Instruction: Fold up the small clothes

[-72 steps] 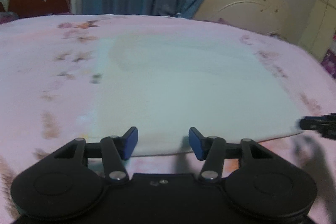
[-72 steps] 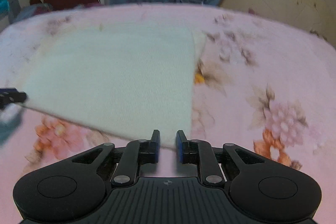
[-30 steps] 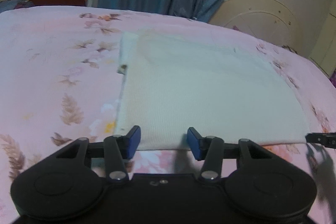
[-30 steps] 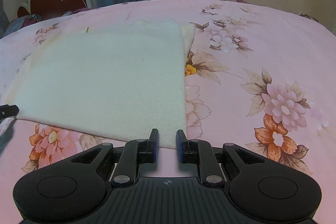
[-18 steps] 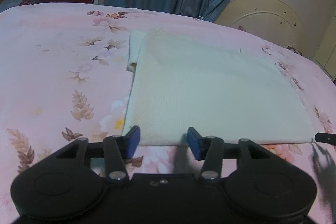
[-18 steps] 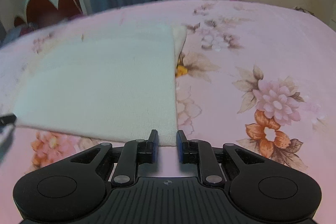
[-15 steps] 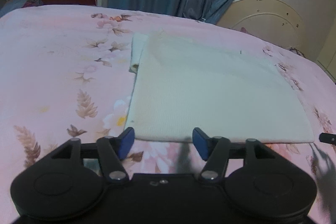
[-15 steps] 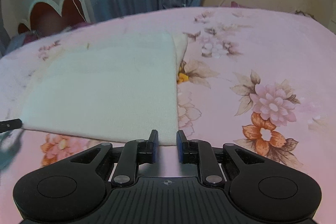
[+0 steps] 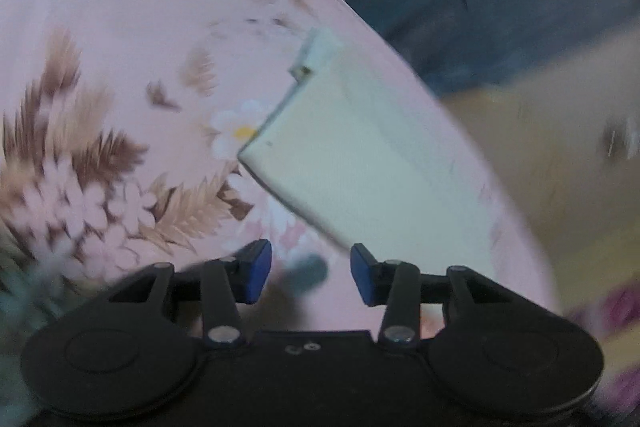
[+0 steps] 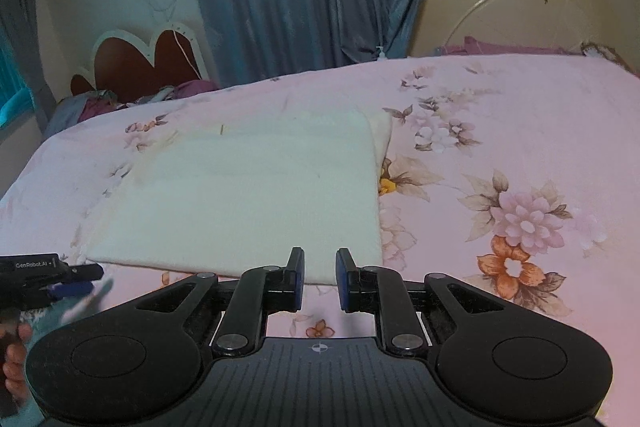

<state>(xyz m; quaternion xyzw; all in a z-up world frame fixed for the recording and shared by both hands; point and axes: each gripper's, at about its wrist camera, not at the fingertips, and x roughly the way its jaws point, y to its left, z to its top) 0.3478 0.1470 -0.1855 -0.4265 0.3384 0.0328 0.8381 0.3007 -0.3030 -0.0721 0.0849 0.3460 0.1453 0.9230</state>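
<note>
The right gripper [image 10: 319, 277] and left gripper [image 9: 311, 273] both have fingers apart, holding nothing, just before the near edge of the folded cream cloth [image 10: 248, 195] on the floral bedsheet [image 10: 520, 155].

A cream-white knitted garment [image 10: 248, 195] lies folded flat as a neat rectangle on the pink floral bedspread [image 10: 520, 131]. A lower layer pokes out at its 1 o'clock corner; its near edge runs straight.

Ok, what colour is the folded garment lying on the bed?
Plain cream-white folded garment, no pattern; clearest in the right wrist view.
</note>
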